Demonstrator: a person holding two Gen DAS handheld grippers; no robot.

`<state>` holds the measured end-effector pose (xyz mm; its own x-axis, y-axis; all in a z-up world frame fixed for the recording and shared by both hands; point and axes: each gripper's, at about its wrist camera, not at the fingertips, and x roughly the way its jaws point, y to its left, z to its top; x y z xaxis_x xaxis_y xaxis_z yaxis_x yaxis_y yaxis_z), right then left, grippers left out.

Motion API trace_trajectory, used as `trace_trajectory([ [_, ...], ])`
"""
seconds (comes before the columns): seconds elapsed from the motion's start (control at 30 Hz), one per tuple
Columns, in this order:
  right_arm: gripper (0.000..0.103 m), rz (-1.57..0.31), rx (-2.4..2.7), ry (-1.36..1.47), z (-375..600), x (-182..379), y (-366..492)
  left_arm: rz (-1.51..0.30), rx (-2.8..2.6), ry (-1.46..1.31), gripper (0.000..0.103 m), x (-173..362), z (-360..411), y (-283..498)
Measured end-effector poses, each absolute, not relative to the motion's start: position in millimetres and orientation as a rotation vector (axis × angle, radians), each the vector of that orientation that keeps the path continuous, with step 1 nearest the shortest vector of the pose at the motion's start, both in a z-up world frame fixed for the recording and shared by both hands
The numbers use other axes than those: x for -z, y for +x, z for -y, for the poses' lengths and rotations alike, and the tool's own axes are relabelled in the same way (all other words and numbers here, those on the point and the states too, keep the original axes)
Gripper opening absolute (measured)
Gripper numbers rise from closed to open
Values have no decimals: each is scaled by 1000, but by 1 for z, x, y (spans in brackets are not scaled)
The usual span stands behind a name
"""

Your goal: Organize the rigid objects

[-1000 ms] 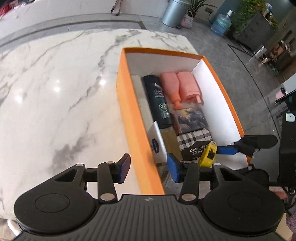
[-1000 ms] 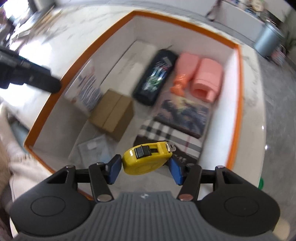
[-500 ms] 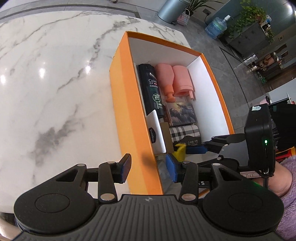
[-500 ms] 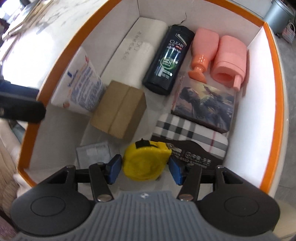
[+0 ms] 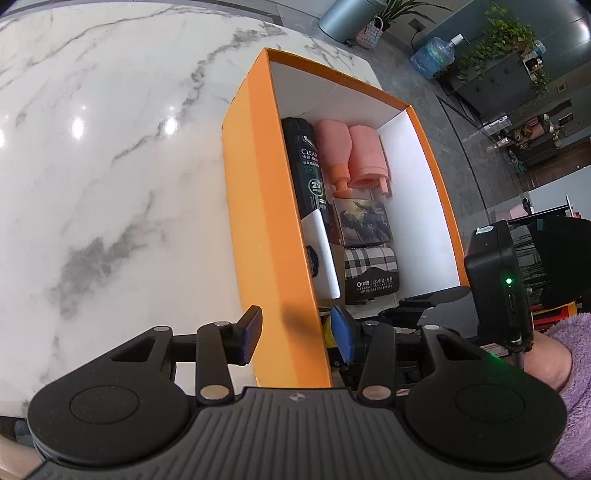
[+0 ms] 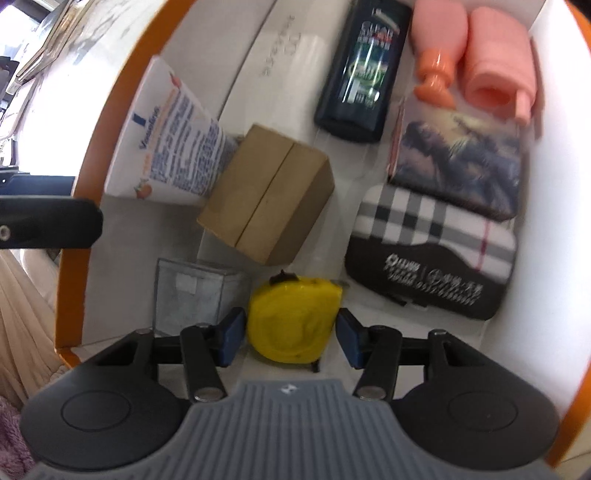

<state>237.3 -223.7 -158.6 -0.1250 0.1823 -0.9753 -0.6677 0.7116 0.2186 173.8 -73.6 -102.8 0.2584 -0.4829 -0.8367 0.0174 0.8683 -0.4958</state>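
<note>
Resting between the right claw's (image 6: 288, 334) parted, slack fingers, the tape measure (image 6: 293, 319) sits low in the box (image 5: 273, 236); withdrawing crookedly could snag it. Left claw (image 5: 295, 332) gapes, straddling the wall.

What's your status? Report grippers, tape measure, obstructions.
Right gripper open, jaws just clear of yellow tape measure resting on box floor. Left gripper open, straddling orange box wall. Cardboard box and plaid case close by.

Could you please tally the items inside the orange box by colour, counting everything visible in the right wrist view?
Pink: 2
White: 2
Black: 1
Brown: 1
Yellow: 1
Clear: 1
Plaid: 1
Picture-printed: 1
Total: 10
</note>
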Motion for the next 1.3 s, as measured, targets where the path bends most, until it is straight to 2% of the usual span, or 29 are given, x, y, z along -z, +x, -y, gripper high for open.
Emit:
trace_trajectory([
  [0.3, 55, -1483, -773, -313, 240, 144, 236, -1275, 354, -441, 50, 105, 74, 174],
  [0.4, 53, -1420, -785, -265, 245, 130, 237, -1273, 357, -440, 47, 105, 76, 174],
  [0.6, 38, -1299, -892, -321, 233, 116, 231, -1274, 357, -438, 45, 105, 77, 174],
  [0.63, 31, -1283, -914, -347, 225, 112, 226, -1273, 356, -438, 45, 105, 77, 174],
  [0.73, 30, -1241, -954, -438, 216, 111, 236, -1272, 352, -435, 45, 104, 77, 173],
  [0.9, 17, -1209, -940, -611, 204, 115, 242, -1265, 349, -414, 45, 101, 79, 172],
  [1.1, 17, -1207, -922, -588, 211, 114, 241, -1219, 331, -351, 45, 87, 82, 164],
  [1.2, 20, -1187, -906, -563, 218, 103, 237, -1177, 326, -319, 45, 74, 83, 156],
  [1.3, 28, -1143, -861, -514, 232, 84, 232, -1124, 335, -303, 45, 60, 86, 146],
])
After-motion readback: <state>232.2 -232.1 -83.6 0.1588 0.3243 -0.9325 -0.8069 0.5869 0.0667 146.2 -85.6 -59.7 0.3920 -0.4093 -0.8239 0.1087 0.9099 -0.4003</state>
